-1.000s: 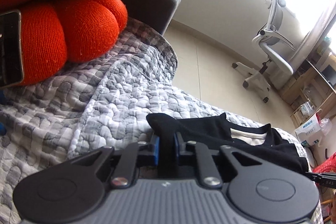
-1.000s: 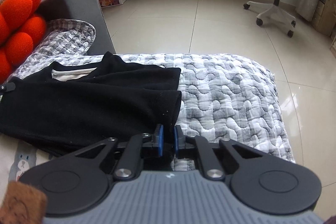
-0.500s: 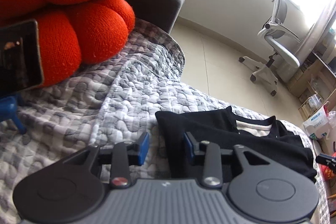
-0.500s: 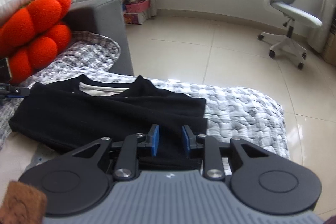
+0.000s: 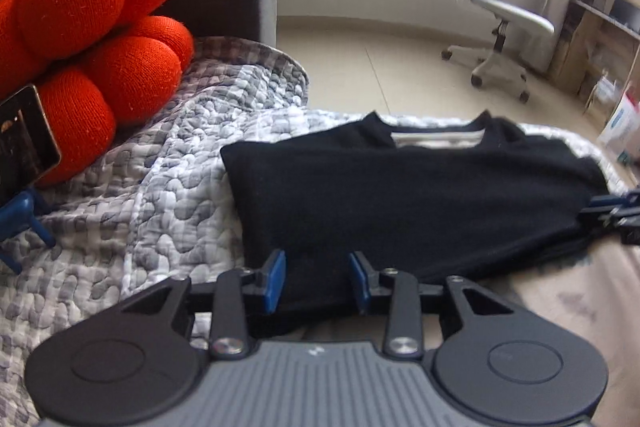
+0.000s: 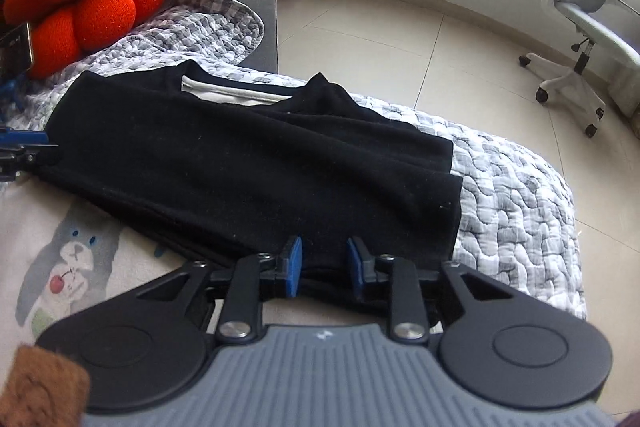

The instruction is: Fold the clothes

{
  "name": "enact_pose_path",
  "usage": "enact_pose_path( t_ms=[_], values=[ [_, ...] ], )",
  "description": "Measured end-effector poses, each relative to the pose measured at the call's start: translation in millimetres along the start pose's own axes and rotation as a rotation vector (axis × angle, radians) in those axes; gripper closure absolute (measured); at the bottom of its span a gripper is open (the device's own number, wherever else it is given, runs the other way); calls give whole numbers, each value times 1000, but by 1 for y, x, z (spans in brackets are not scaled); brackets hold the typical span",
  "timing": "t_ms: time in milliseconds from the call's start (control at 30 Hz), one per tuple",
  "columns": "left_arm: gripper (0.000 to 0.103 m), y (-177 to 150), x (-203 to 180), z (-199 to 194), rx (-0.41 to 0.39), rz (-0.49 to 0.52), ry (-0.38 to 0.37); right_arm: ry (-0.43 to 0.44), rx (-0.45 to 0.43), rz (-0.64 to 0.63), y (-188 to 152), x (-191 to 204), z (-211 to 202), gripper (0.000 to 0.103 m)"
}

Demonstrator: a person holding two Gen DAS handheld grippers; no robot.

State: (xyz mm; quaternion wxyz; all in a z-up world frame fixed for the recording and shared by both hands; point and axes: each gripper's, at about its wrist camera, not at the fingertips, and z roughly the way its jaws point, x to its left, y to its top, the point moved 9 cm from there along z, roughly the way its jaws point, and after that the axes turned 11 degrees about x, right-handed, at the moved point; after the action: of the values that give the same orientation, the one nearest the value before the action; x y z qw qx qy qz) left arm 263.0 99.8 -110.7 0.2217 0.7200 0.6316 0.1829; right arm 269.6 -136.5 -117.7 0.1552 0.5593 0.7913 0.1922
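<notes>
Shirt (image 5: 420,195) lies folded on the bed quilt (image 5: 160,195); it looks soft and floppy, so grab its near edge; left gripper (image 5: 316,279) and right gripper (image 6: 323,267) are partly open, pinching nothing.

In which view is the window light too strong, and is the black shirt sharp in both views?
Left wrist view: glare washes out the upper right corner beside the office chair; black shirt slightly soft. Right wrist view: mild glare top right; shirt sharper, floor lines bent by fisheye.
</notes>
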Motion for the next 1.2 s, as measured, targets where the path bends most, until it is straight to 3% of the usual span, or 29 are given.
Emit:
enact_pose_path(
  t_ms=[433,867,1200],
  values=[
    [65,-7,3,-4,-26,-32,20,-31,0,-34,-11,7,-8,71],
    [63,-9,7,-6,-22,-60,36,-55,-97,21,5,13,-17,70],
    [56,-11,10,-4,-9,-73,58,-79,-50,72,6,11,2,69]
  ],
)
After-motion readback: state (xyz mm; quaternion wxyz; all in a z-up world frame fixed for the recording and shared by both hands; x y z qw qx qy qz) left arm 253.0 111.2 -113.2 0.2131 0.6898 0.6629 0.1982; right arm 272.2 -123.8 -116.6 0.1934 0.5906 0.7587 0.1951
